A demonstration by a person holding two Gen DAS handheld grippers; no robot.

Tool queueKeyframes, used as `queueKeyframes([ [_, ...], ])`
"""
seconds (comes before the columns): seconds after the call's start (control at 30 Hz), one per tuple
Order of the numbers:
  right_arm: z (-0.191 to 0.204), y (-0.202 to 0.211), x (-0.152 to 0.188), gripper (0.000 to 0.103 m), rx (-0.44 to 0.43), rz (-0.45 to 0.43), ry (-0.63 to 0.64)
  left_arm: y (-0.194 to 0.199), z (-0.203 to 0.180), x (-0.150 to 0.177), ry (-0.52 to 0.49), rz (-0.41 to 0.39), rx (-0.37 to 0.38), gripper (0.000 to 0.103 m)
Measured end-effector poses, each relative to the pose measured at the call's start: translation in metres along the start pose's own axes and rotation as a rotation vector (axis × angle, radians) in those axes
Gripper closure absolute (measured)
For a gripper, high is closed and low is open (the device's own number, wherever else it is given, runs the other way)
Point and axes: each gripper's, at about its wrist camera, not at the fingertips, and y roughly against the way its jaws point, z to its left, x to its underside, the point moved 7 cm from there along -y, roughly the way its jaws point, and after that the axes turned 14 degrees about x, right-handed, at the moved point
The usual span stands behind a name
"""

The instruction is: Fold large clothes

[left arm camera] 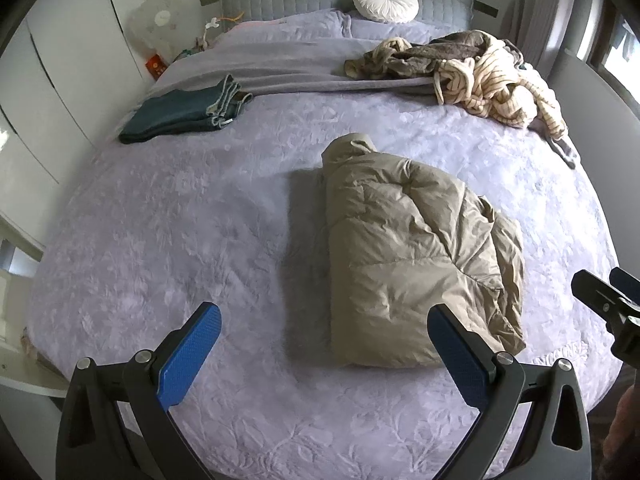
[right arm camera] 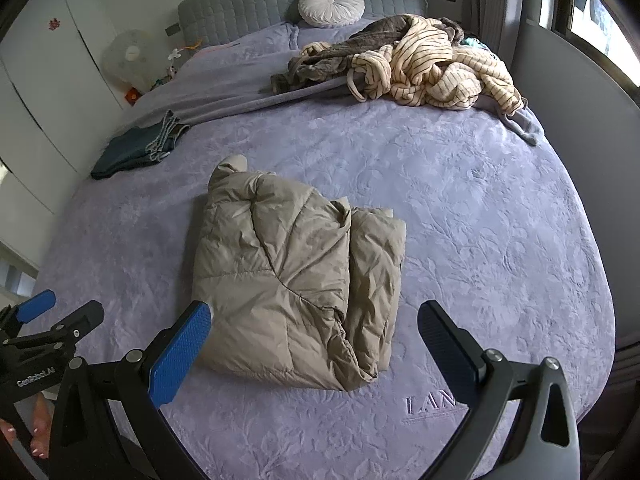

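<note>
A tan puffer jacket [left arm camera: 416,248] lies folded into a thick bundle in the middle of the lilac bedspread [left arm camera: 180,220]; it also shows in the right wrist view [right arm camera: 296,272]. My left gripper [left arm camera: 324,332] is open and empty, held above the bed just short of the jacket's near edge. My right gripper [right arm camera: 314,332] is open and empty, over the jacket's near edge. Each gripper shows at the edge of the other's view: the right gripper [left arm camera: 608,304] and the left gripper [right arm camera: 52,316].
Folded dark jeans [left arm camera: 188,108] lie at the left of the bed. A heap of striped cream and brown clothes [left arm camera: 476,68] lies at the far right. A round white cushion [left arm camera: 386,0] leans on the grey headboard. White wardrobes [left arm camera: 52,80] stand on the left.
</note>
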Motion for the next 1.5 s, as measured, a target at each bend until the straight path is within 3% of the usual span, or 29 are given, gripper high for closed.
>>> queueKeyframes([
  [1.5,-0.0024,0.0081,0.0054,0.000,0.005,-0.005,-0.008,0.0048,-0.0022,0.0009,0.004,-0.010,-0.016,0.000],
])
